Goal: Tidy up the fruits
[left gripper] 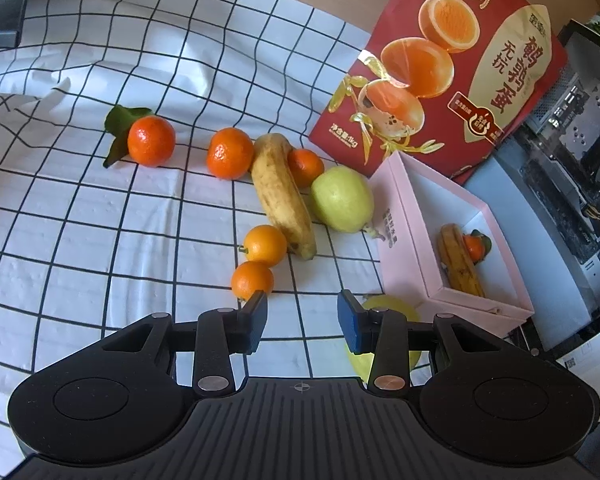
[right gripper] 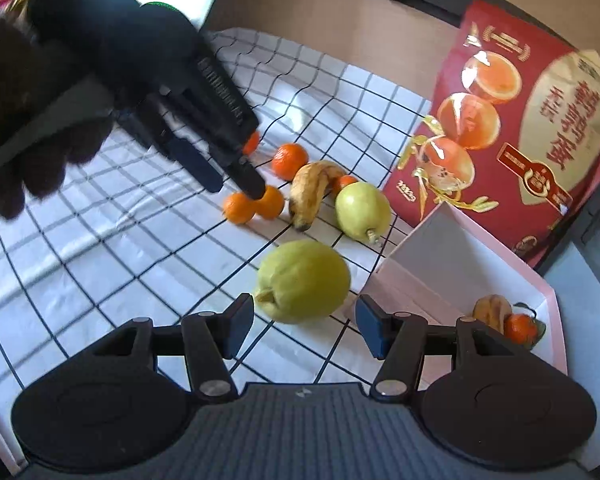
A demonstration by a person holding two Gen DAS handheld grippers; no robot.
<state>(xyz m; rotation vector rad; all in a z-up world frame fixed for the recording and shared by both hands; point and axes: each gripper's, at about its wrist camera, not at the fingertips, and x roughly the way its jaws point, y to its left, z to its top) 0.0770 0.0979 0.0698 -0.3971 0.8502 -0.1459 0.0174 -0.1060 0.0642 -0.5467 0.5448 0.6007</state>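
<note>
- Six small oranges spread over the checked cloth (left gripper: 100, 240), counted from the left wrist view; farthest left, a leafy orange (left gripper: 151, 146) lying alone.
- Just right of it, a second orange (left gripper: 230, 153) touching the far end of a spotted banana (left gripper: 282, 196); a smaller orange (left gripper: 305, 167) tucked behind the banana's right side.
- Nearer, two oranges side by side: one (left gripper: 265, 245) against the banana's near tip, the other (left gripper: 252, 280) just beyond the left gripper's finger.
- Left gripper (left gripper: 302, 326) poised over bare cloth, jaws apart, nothing between the pads; in the right wrist view, held in a dark gloved hand (right gripper: 40, 128), tips close over the two near oranges.
- Right of the banana, a green pear (left gripper: 342, 199), stem toward the pink box (left gripper: 404, 236).
- Nearer still, a larger yellow-green pear (right gripper: 303, 280) resting on the cloth just beyond the right gripper (right gripper: 304, 326); jaws parted, released, pads clear of the fruit.
- Far right, the pink box open, holding a second banana (left gripper: 460, 266) and a leafy orange (left gripper: 475, 247) pressed together.
- Behind the box, a red carton (left gripper: 452, 72) standing tilted.
</note>
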